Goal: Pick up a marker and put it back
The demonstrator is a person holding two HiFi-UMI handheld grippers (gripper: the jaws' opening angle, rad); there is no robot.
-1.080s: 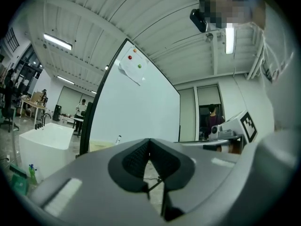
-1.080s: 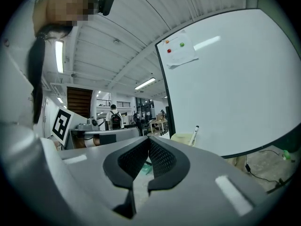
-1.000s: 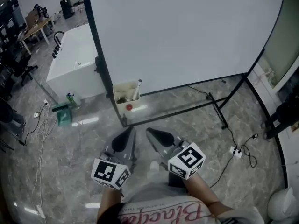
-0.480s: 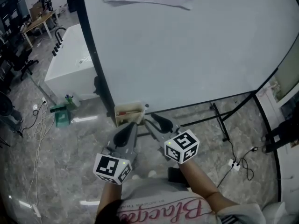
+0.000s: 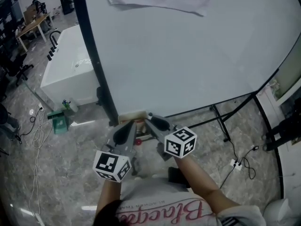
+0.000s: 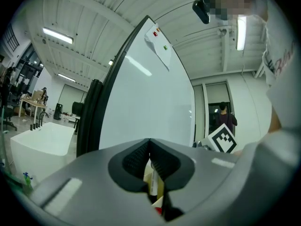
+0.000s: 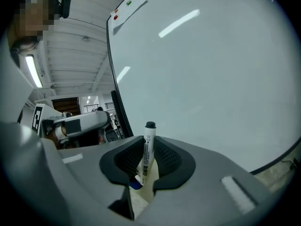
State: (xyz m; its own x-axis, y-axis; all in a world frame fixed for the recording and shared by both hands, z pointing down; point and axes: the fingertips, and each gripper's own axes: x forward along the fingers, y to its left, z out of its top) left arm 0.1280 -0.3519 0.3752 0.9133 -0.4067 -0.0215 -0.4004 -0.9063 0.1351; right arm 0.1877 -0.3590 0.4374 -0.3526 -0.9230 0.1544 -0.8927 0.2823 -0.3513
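**Desk:** Marker (image 7: 148, 149) — where was it?

**Me:** Upright in the cream holder box (image 5: 132, 115) at the whiteboard's (image 5: 188, 55) lower corner, cap up. I had the right gripper (image 7: 149, 141) pointed almost level so the pads met the barrel from both sides. Its jaws had just been closing and looked pinched on it.

**Desk:** And the left?

**Me:** The left gripper (image 6: 149, 142) was closed on nothing, tips together, just beside the right one. I judged that kept it clear.

**Desk:** Anything in the way?

**Me:** The board's black post (image 5: 91, 55) stood close on the left, and something blue (image 7: 135, 184) sat in the box at the marker's foot — a snag risk, I thought. The white cabinet (image 5: 66, 65) was well apart.
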